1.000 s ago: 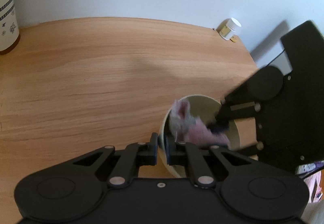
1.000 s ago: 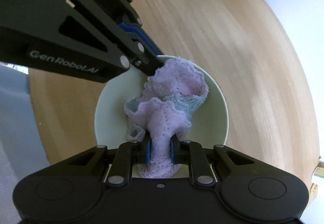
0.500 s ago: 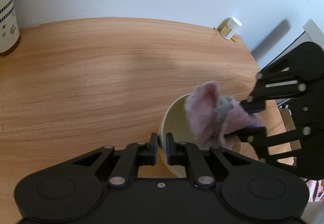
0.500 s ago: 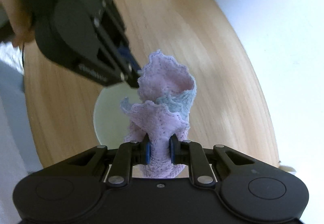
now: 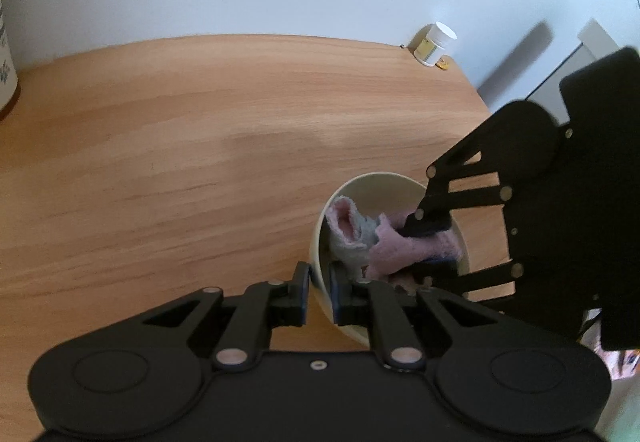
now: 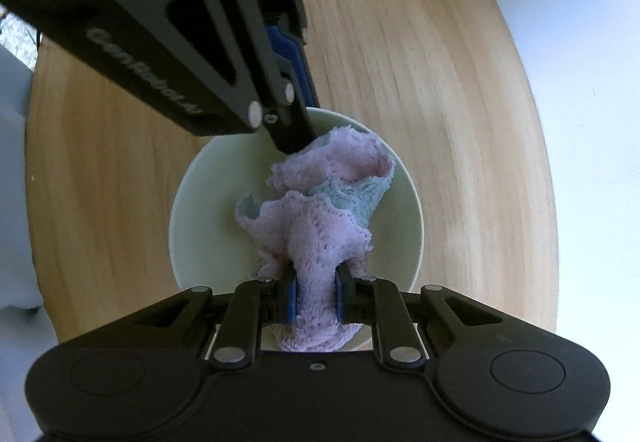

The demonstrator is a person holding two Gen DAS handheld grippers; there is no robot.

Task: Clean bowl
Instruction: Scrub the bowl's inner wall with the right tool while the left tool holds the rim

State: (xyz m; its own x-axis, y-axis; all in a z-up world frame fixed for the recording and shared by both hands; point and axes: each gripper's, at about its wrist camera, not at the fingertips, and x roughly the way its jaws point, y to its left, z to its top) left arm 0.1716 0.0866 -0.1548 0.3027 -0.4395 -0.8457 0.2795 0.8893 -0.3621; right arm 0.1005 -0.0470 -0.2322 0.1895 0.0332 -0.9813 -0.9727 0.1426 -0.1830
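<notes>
Bowl [image 6: 200,226] pale green, round; pink-blue cloth [image 6: 320,210] bunched inside.

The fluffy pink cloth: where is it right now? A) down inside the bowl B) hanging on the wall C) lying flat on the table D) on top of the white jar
A: the pink cloth sits bunched inside the pale bowl, pinched in the right gripper, while the left gripper clamps the bowl's rim.

The cloth [image 6: 324,210] lies in the bowl [image 6: 200,210] on the table [image 5: 200,146], a jar [image 5: 434,49] behind.
</notes>
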